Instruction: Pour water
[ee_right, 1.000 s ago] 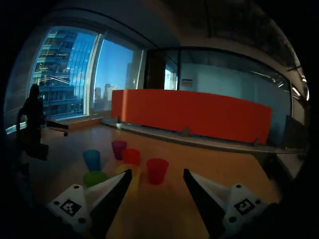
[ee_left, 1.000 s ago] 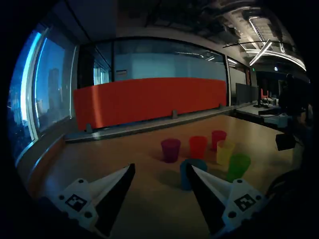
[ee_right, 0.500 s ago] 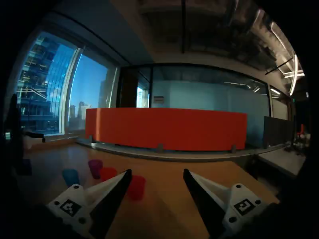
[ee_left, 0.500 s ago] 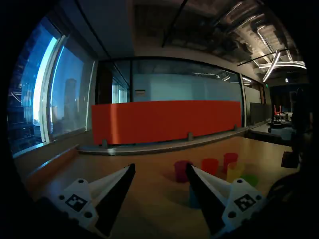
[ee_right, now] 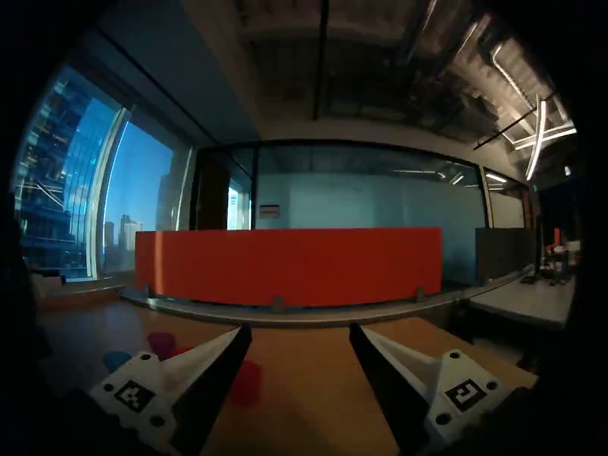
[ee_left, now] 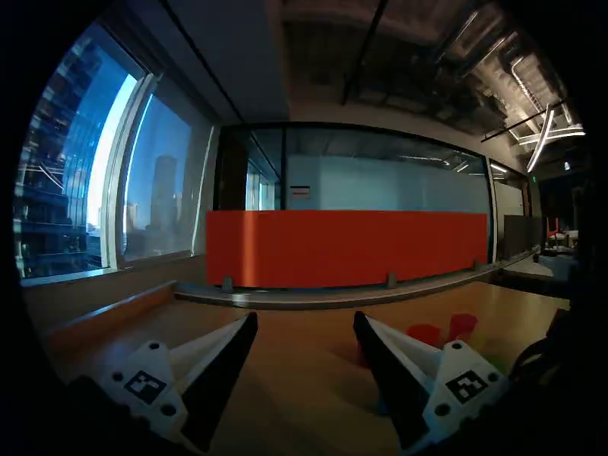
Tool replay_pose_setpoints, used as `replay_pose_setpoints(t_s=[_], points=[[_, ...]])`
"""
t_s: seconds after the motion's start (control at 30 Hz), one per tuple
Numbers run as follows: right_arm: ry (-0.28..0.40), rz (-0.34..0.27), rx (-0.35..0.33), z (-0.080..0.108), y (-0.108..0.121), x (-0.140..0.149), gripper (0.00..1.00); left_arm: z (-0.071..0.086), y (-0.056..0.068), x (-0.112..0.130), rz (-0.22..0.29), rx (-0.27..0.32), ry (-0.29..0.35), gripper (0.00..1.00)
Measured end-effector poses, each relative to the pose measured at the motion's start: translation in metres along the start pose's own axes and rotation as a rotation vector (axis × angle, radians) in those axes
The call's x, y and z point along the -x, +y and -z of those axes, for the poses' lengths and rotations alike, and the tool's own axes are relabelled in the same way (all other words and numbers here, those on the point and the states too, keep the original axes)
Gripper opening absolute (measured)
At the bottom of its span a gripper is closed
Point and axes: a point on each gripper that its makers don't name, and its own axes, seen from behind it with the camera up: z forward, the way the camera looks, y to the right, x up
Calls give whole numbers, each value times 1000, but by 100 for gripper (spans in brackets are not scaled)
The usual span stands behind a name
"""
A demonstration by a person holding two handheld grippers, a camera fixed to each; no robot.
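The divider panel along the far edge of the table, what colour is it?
The divider panel is orange-red, clearest in the right gripper view.

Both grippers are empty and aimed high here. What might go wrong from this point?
1. The left gripper has open, empty jaws, and the orange-red cup sits low, partly behind its finger, so a descent may knock it over.
2. In the right gripper view, the crimson cup stands near the purple cup, low beside the open right gripper; grabbing one may bump the other.
3. Dim light makes rims hard to judge.
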Motion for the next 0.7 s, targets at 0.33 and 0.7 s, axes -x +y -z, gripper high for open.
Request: replay_pose_setpoints(t_s=[0.33,0.7], points=[[-35,-8,38,-1,2,16,100,-7,-14,22,-54,-69,-5,94],[-51,-60,62,2,10,20,100,-15,-9,39,-68,-61,-1,94]])
